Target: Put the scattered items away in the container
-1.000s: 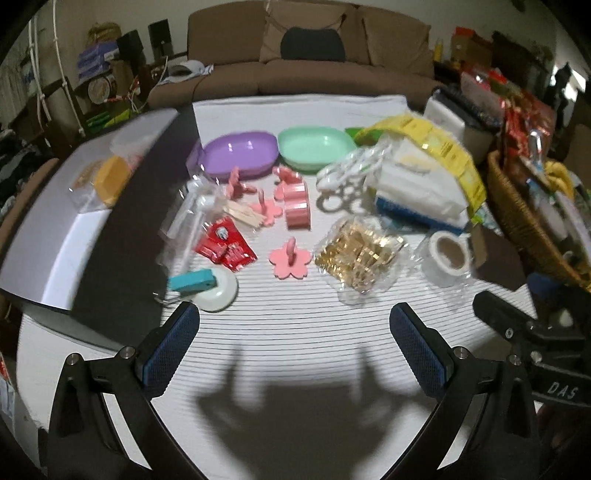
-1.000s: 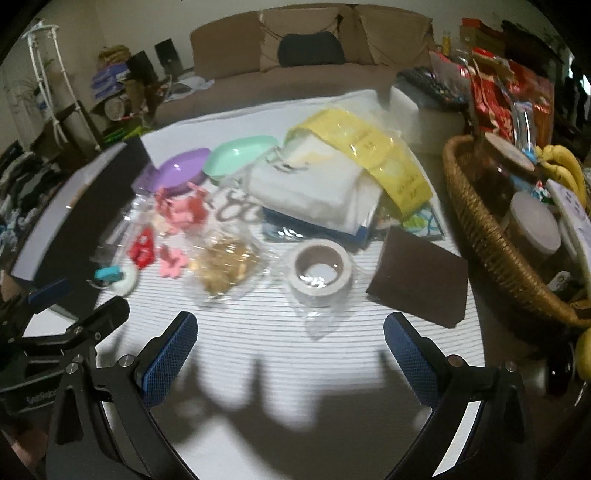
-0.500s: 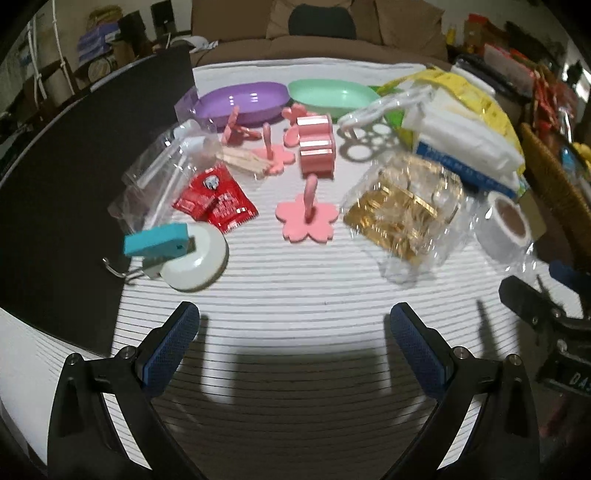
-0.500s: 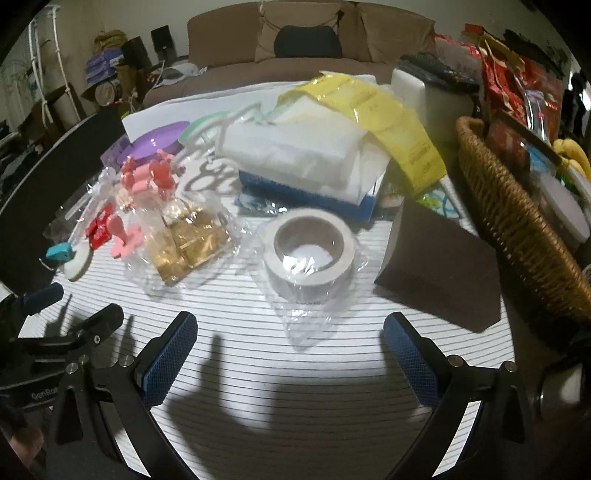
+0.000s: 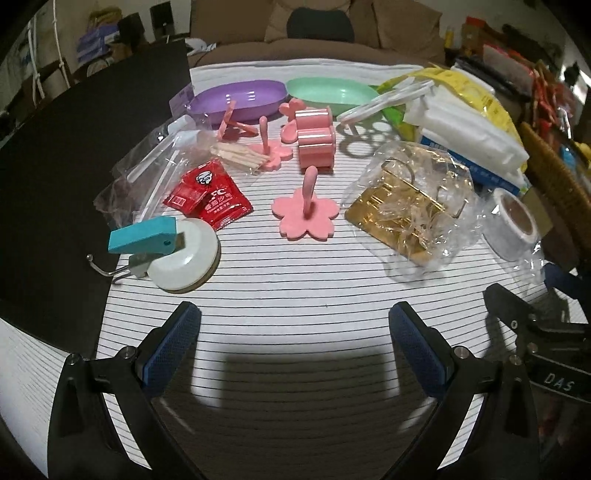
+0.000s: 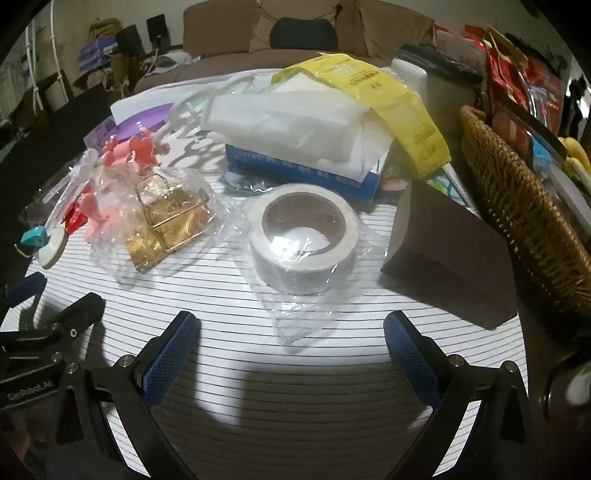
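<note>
Both grippers hover empty with jaws wide apart, likely ready to pick. The right gripper [image 6: 291, 345] faces the wrapped tape roll [image 6: 304, 240]. Left of the roll, the left gripper [image 5: 295, 339] faces the pink flower hook [image 5: 306, 216]. The wicker basket [image 6: 532, 236], probably the container, sits right of the roll.

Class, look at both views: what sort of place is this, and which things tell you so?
Most likely a home living room: a brown sofa stands behind the cluttered table, a wicker basket holds snacks, and household bits like a tape roll lie about.
</note>
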